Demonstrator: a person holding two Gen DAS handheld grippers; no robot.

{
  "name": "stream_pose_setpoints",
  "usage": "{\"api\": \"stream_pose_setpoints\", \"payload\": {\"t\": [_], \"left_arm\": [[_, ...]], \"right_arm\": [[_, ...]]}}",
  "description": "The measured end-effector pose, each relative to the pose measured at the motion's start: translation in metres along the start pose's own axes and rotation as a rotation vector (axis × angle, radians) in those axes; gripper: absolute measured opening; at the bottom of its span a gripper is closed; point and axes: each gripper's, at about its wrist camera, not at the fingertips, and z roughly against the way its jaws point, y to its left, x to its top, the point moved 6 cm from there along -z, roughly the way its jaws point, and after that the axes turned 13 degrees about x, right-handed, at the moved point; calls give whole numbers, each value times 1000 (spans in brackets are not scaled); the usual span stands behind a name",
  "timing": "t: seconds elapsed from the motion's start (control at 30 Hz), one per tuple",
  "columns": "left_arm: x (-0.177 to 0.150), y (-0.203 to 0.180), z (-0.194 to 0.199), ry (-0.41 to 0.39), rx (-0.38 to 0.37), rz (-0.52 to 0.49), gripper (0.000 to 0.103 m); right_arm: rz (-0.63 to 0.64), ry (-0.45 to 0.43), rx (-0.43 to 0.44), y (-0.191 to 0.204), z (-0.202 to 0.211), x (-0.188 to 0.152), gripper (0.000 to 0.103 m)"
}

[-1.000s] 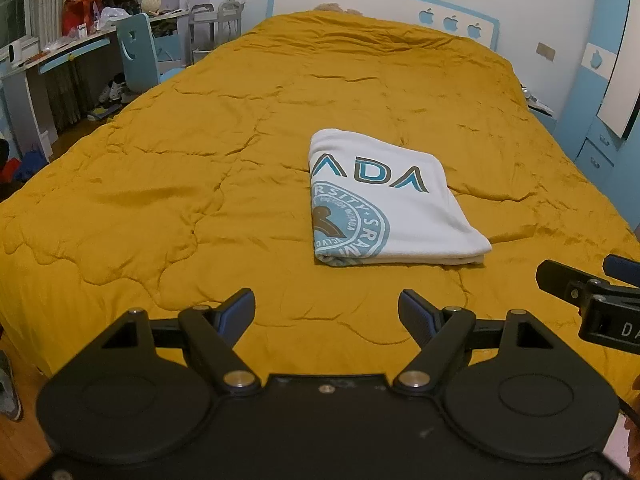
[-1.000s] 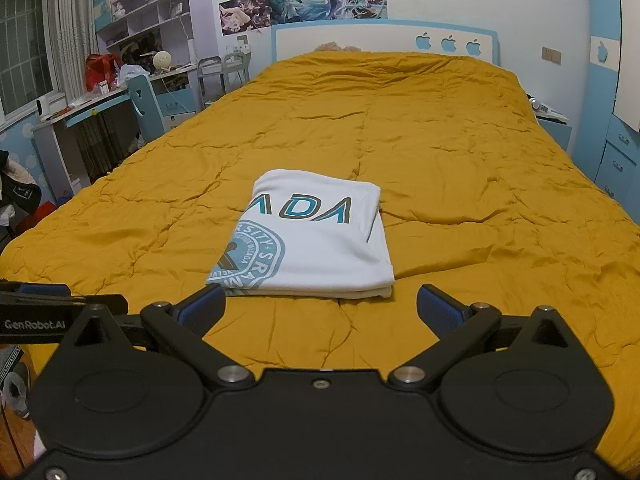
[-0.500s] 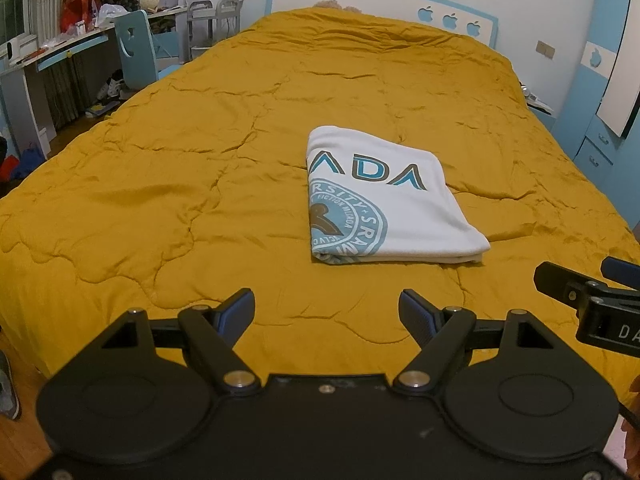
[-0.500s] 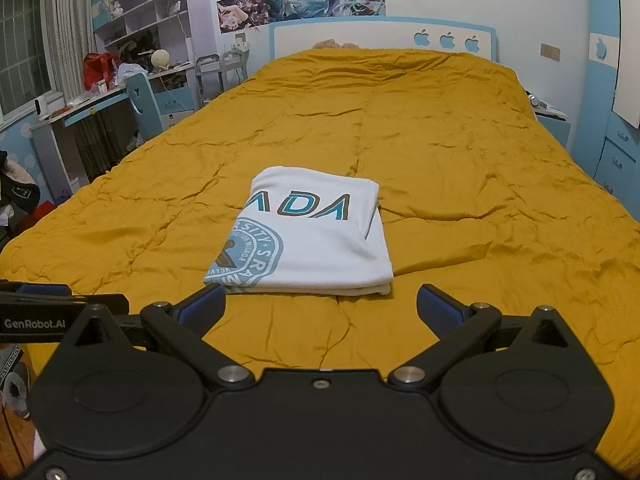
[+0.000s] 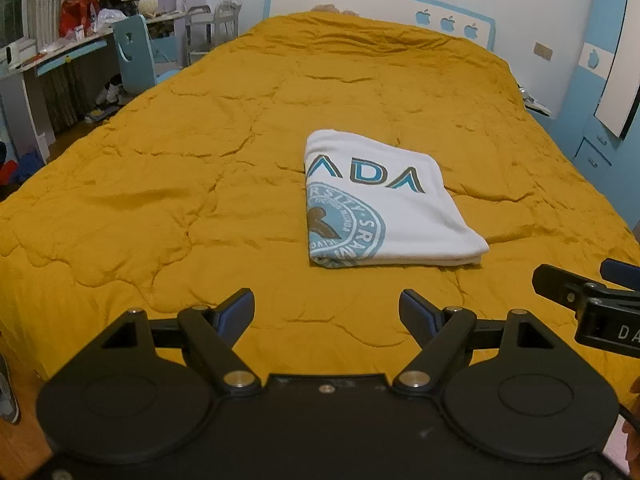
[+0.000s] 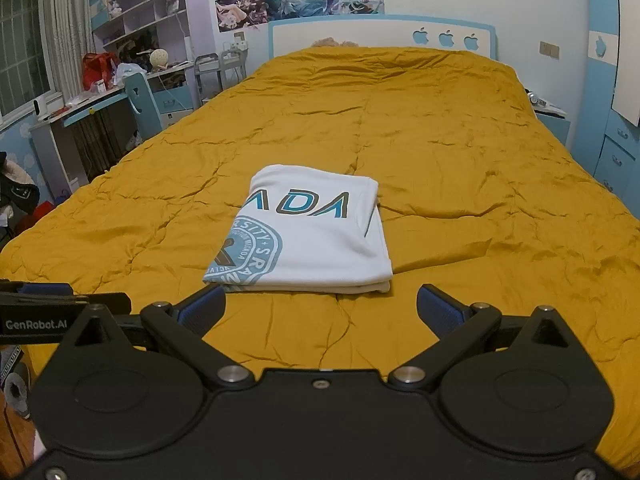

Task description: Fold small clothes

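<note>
The left gripper [image 5: 327,307] points forward and downward, jaws spread wide, nothing between the blue pads [image 5: 236,312]. The right gripper [image 6: 320,308] takes the same pose, jaws equally wide and empty. The two units sit side by side, each visible at the edge of the other's view.

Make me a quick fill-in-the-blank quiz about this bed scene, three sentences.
1. The folded white T-shirt lies on a ____ coloured quilt.
2. The left gripper has its jaws ____, with nothing between them.
3. The headboard carries three blue ____ shapes.

Missing words: mustard-yellow; open; apple
</note>
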Motion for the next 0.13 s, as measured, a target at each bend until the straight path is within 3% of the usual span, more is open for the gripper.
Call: {"api": "stream_pose_setpoints", "payload": {"t": [0.13], "left_arm": [[0,-1,1,1,-2,-4,84]], "right_arm": [[1,-1,1,0,0,0,103]]}}
